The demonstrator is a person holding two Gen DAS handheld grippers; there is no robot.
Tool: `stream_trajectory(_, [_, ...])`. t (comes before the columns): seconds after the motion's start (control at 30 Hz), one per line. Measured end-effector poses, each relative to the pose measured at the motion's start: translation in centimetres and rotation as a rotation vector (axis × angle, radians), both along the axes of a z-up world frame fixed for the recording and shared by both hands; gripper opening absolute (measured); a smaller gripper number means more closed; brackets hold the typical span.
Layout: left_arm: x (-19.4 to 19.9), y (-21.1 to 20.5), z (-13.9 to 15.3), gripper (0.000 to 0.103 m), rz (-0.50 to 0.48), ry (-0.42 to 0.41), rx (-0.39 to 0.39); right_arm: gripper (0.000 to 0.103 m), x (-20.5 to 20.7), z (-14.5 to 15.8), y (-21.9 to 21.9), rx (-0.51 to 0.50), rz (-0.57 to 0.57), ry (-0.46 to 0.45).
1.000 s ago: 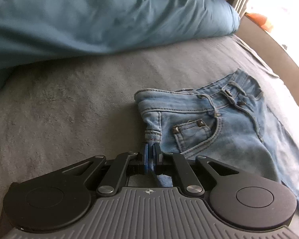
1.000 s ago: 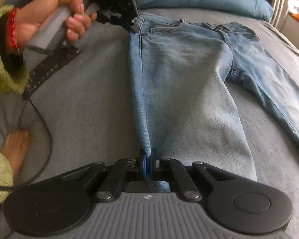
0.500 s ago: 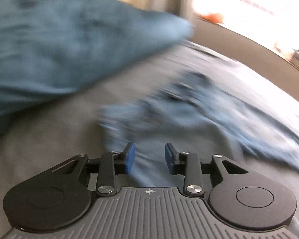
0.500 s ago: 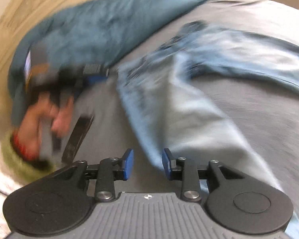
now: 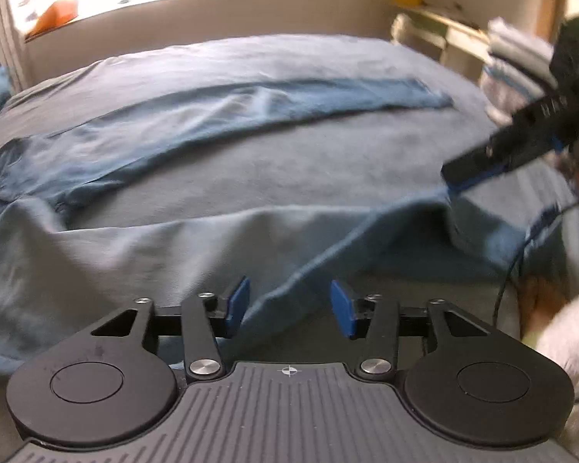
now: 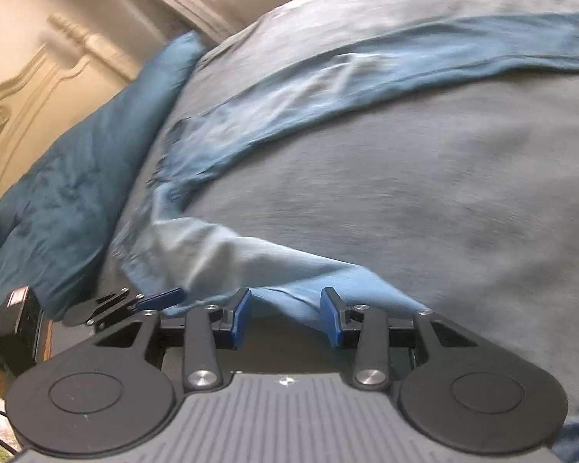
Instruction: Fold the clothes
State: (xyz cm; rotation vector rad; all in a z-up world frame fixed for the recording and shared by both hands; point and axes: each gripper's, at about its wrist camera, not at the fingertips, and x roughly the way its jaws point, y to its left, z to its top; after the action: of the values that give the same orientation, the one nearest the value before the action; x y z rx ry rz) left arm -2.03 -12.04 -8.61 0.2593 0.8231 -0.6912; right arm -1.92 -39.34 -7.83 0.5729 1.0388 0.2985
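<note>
Light blue jeans (image 5: 143,254) lie on the grey bed cover (image 5: 289,166); one leg (image 5: 289,100) reaches toward the far side. The near leg runs across the foreground. My left gripper (image 5: 289,308) is opening over the near leg's folded edge, which runs between the blue pads (image 5: 237,305) without being pressed. My right gripper (image 6: 285,312) is opening too, with loose denim (image 6: 289,270) lying between its pads, unpinched. The right gripper (image 5: 471,177) also shows at the near leg's end. The left gripper (image 6: 162,299) shows at the lower left in the right wrist view.
A teal pillow (image 6: 58,193) lies along the headboard (image 6: 19,88) side of the bed. Shelves with folded stacks (image 5: 513,65) stand past the bed's far right corner. A black cable (image 5: 521,254) hangs by a person's pale sleeve (image 5: 567,332).
Both grippers were shut on the jeans' edge a second ago; now both have let go and stand open. Both swung and rolled, so the views turned along the legs.
</note>
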Motion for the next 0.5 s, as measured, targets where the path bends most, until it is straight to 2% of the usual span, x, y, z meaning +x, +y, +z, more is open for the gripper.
stream_trajectory(0.1, [-0.5,-0.9,-0.4,0.057,-0.047,-0.010,0.045,0.042,-0.8,-0.5,-1.6,-0.015,-0.053,0.006])
stream_trajectory(0.23, [-1.5,-2.4,-0.7,0.063,-0.139,-0.100,0.125,0.043,-1.3,-0.4,-2.7,-0.043,-0.086,0.006])
stream_trajectory(0.37, [-2.1,-3.7,-1.4,0.065,-0.205,-0.187,0.199,0.043,-2.0,0.4,-2.4,-0.119,-0.013,-0.026])
stream_trajectory(0.5, [-2.3,-5.0,-2.0,0.063,-0.231,-0.264,0.257,0.045,-3.3,0.9,-1.3,-0.256,0.090,-0.052])
